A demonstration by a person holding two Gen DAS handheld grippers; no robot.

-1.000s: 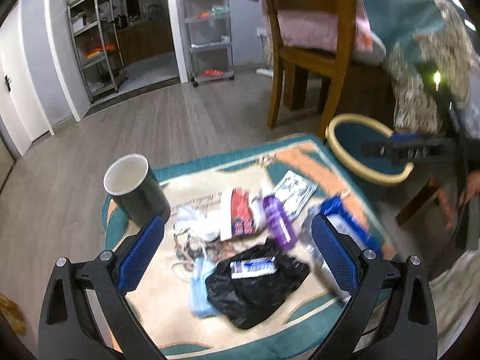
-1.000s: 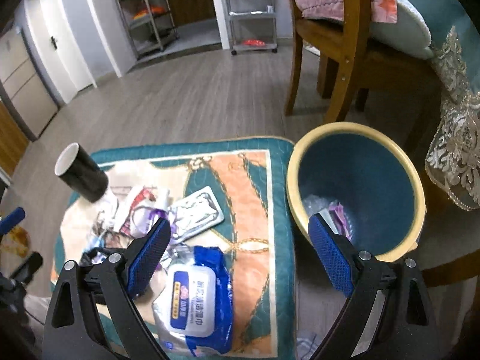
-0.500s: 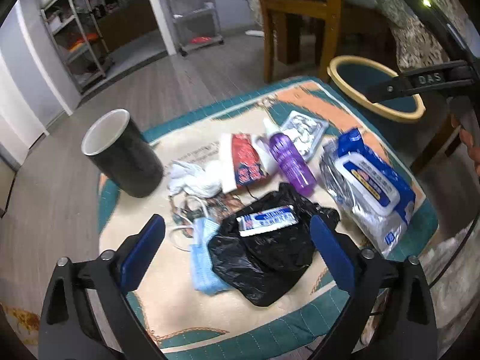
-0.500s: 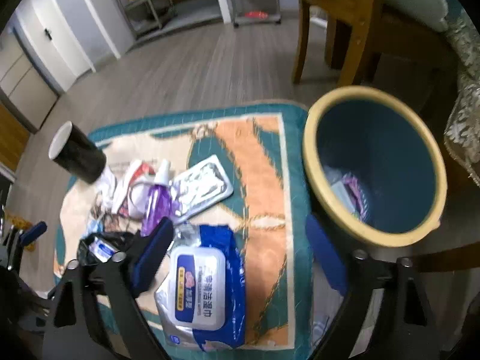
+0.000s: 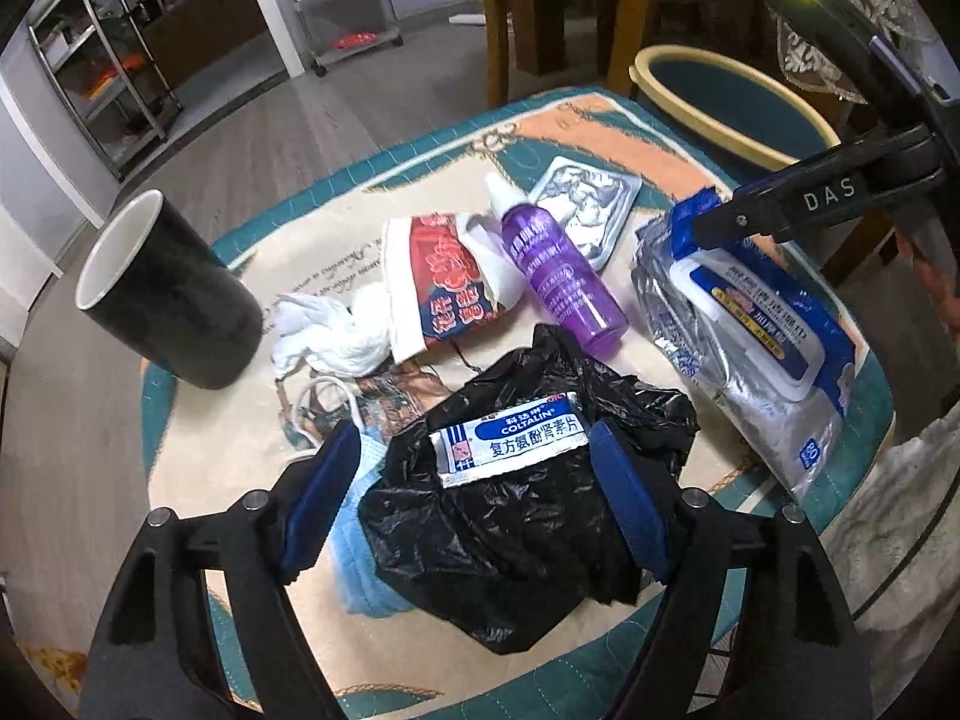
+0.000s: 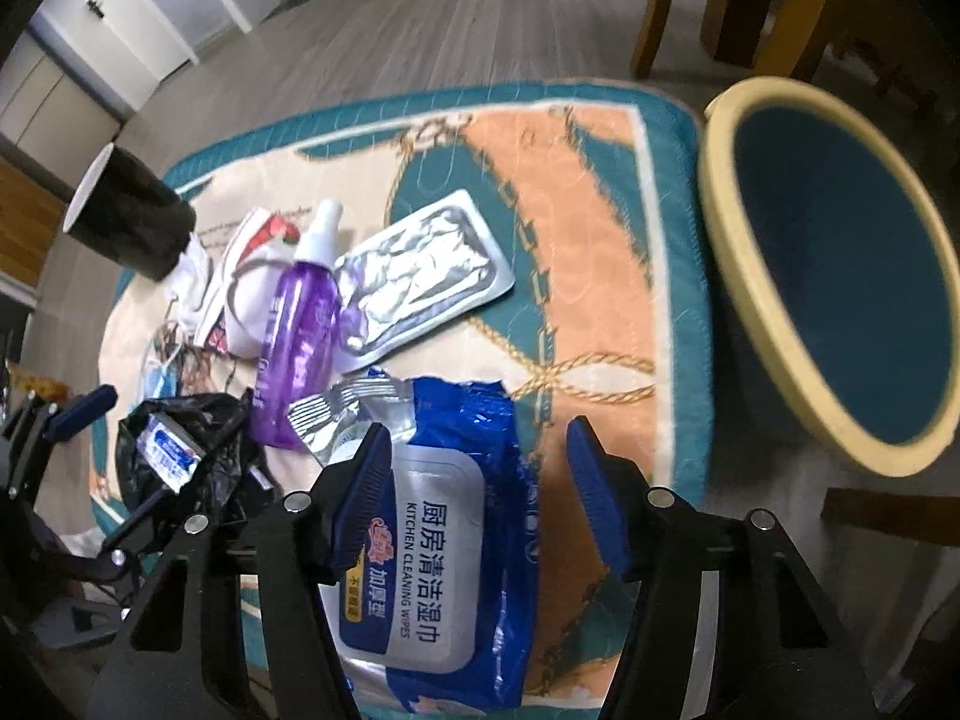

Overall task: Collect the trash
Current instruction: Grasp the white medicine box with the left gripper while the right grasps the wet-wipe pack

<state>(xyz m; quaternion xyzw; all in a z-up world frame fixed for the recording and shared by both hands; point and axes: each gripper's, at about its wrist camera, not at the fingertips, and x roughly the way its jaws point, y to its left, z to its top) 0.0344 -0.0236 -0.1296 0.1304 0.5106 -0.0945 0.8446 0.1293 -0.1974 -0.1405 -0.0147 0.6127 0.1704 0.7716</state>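
Note:
Trash lies on a teal-bordered patterned mat (image 5: 270, 540). My left gripper (image 5: 477, 486) points down over a crumpled black plastic bag (image 5: 510, 546) with a white and blue sachet (image 5: 510, 441) on top. Its jaws are closing with the bag between them, the pads not pressing on it. My right gripper (image 6: 477, 480) hangs over a blue and silver pack of kitchen wipes (image 6: 444, 546). Its jaws are closing around the pack's top end; the right pad stands clear of it. A yellow-rimmed blue bin (image 6: 726, 210) stands to the right of the mat.
On the mat also lie a purple spray bottle (image 5: 558, 276), a foil blister pack (image 5: 588, 210), a red snack wrapper (image 5: 444, 282), a white tissue (image 5: 336, 336) and a blue face mask (image 5: 354, 558). A black cup (image 5: 174, 312) stands at the left. Wooden chair legs (image 5: 498, 30) rise behind.
Both grippers have come down close over the trash and tilted further downward. Both pairs of jaws have narrowed, the left around the black bag, the right around the wipes pack.

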